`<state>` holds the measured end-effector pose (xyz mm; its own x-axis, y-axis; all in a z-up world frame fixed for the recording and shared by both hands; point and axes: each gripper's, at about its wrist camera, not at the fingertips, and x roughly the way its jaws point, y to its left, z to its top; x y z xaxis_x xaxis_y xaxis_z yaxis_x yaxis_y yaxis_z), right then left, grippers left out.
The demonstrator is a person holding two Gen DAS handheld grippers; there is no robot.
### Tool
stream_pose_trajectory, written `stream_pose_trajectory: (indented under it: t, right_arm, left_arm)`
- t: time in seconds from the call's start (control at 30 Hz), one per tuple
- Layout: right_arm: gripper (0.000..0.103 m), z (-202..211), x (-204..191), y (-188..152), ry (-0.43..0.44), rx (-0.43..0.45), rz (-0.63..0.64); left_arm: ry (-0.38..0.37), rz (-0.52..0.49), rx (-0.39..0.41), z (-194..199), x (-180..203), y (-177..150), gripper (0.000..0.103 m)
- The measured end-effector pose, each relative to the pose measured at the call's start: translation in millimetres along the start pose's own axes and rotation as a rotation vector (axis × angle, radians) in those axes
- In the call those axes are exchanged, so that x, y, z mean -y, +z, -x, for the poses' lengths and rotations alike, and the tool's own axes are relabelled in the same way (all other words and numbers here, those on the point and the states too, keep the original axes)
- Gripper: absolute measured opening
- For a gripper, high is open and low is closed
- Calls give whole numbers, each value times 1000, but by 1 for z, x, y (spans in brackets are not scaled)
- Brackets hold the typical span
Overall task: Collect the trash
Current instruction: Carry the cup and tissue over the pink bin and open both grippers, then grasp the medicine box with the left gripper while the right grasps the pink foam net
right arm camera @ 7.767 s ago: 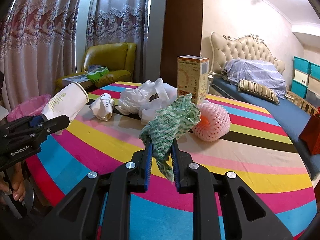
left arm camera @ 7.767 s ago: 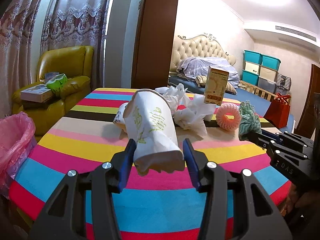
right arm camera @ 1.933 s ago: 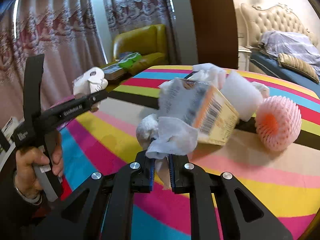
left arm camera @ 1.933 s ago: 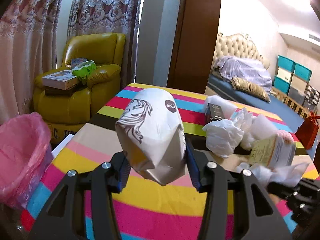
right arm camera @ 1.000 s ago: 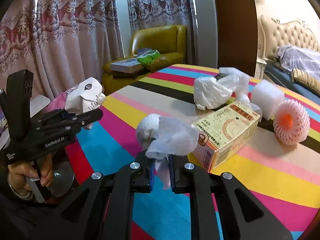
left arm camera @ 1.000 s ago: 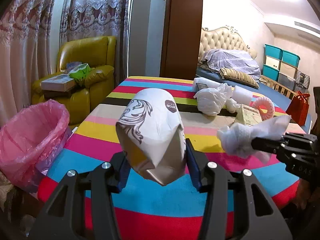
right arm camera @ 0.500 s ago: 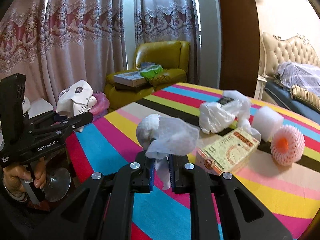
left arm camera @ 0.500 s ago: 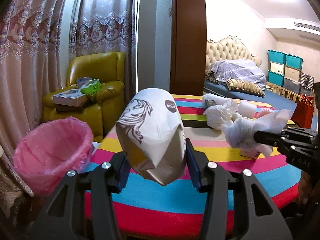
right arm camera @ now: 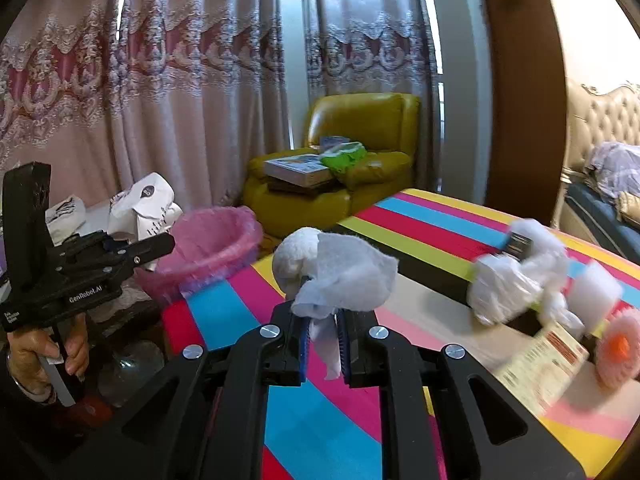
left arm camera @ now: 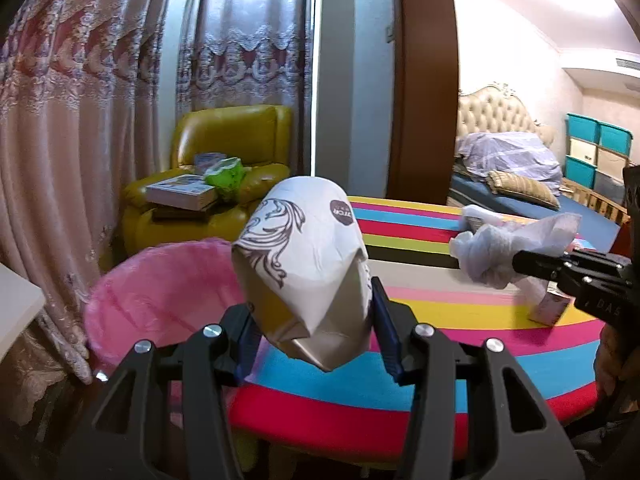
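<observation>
1. Pink plastic lines the bin [left arm camera: 160, 292], which stands on the floor just off the near left edge of the worktop [left arm camera: 440, 344].
2. The left gripper [left arm camera: 312, 328] has its fingers [left arm camera: 386, 332] partly open and pressed on a crumpled paper cup [left arm camera: 304, 264], white with a dark swirl print, its crushed base pointing toward the camera.
3. In the left wrist view the cup hangs over the worktop's near left edge, just right of the bin's rim.
4. The right gripper [right arm camera: 322, 336] has its fingers [right arm camera: 301, 340] almost fully together, pinching a white tissue wad [right arm camera: 336, 272] that bulges above them.
5. In the right wrist view a hand [right arm camera: 44, 352] grips the left gripper's handle at far left, and the cup sits near the bin.
6. Farther right on the striped worktop lie a white plastic bag [right arm camera: 516, 280], a box [right arm camera: 540, 364] lying flat, and a pink foam net [right arm camera: 618, 348]; these are blurred.
7. A yellow armchair [left arm camera: 224, 176] with books [left arm camera: 182, 192] on it stands behind the bin, before lace curtains [left arm camera: 100, 100].
</observation>
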<state>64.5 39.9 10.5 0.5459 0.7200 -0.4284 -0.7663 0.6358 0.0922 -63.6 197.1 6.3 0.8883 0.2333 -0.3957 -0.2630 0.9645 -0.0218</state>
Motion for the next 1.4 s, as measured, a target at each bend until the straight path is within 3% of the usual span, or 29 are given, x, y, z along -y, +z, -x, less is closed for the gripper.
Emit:
stream_pose_trajectory:
  t: [0.5, 0.8, 0.83, 0.9, 0.93, 0.97, 1.0, 1.23, 1.4]
  right_arm:
    - [13, -91, -77, 62, 165, -26, 102]
    - [15, -162, -122, 82, 222, -98, 148]
    - [21, -171, -127, 84, 226, -100, 158]
    - [31, -181, -129, 86, 227, -109, 160]
    - [44, -182, -129, 88, 224, -107, 151]
    - [63, -181, -127, 89, 225, -99, 139]
    - [67, -177, -124, 91, 231, -73, 117]
    - [67, -130, -85, 88, 181, -9, 61]
    - [70, -84, -48, 71, 68, 1, 42]
  left_arm:
    - [138, 103, -45, -19, -116, 10, 48]
    - [182, 167, -94, -53, -166, 8, 50]
    - [199, 169, -98, -57, -171, 7, 54]
    - [247, 168, -98, -57, -176, 4, 75]
    - [259, 170, -93, -55, -178, 3, 77]
    - [268, 173, -91, -53, -180, 1, 80]
    - [275, 175, -92, -51, -181, -1, 85]
    - [331, 149, -51, -22, -157, -7, 98]
    - [244, 113, -47, -18, -109, 2, 98]
